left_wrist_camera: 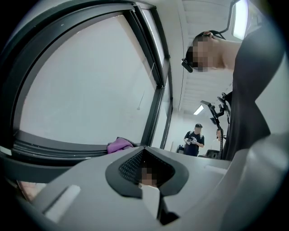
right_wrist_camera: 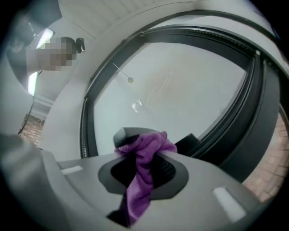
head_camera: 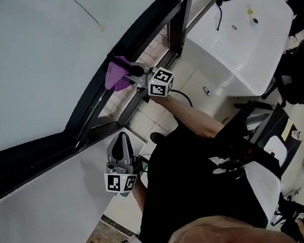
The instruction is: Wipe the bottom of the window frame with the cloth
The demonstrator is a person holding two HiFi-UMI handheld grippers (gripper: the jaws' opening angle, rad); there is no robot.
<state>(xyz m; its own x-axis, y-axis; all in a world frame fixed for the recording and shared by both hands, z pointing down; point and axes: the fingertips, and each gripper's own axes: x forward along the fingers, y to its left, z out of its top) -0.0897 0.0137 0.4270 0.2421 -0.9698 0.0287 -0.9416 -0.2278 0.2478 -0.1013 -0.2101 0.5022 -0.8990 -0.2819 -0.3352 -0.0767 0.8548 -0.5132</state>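
A purple cloth [head_camera: 115, 76] rests against the bottom rail of the dark window frame [head_camera: 97, 106]. My right gripper [head_camera: 132, 70] is shut on it and holds it at the rail. In the right gripper view the cloth [right_wrist_camera: 143, 173] hangs out from between the closed fingers, with the frame's bars [right_wrist_camera: 228, 133] just beyond. My left gripper [head_camera: 122, 139] hangs lower down beside the white wall, apart from the frame, its jaws together with nothing in them. From the left gripper view [left_wrist_camera: 144, 152] the cloth [left_wrist_camera: 119, 145] shows further along the rail [left_wrist_camera: 54, 146].
A white table [head_camera: 246, 39] with small items stands behind my right arm. Black stands and gear [head_camera: 302, 81] crowd the right side. Pale floor tiles [head_camera: 157, 117] run below the window. Two people [left_wrist_camera: 194, 140] stand far off in the room.
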